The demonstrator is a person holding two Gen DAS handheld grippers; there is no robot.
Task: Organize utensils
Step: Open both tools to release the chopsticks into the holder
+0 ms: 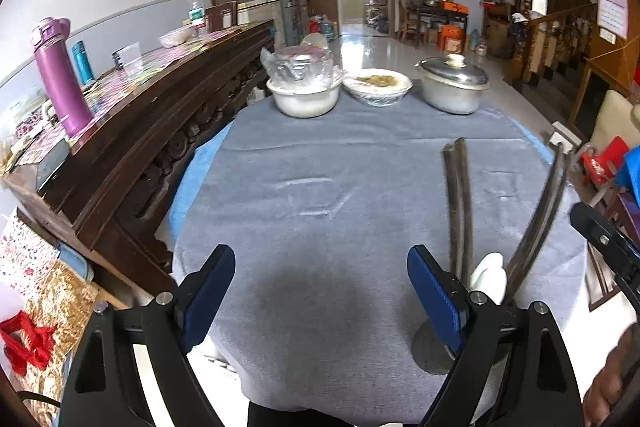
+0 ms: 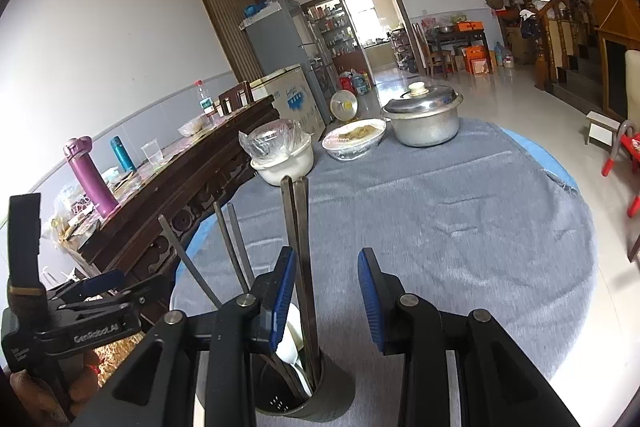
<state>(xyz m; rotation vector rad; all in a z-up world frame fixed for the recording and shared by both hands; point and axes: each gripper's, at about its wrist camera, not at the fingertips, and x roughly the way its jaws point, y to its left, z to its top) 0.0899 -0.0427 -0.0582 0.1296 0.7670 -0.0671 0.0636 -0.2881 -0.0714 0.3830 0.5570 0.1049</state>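
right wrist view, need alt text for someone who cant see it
Open right tongs hover over a dark utensil holder holding chopsticks and a white spoon on a grey-clothed round table. Beyond sit two covered bowls and a lidded metal pot.

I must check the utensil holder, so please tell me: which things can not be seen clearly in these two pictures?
- Utensil holder: left wrist view, mostly hidden behind the left gripper.
- Holder's contents, right wrist view: the right gripper covers part, so no count.
- White spoon: handle hidden inside the holder.
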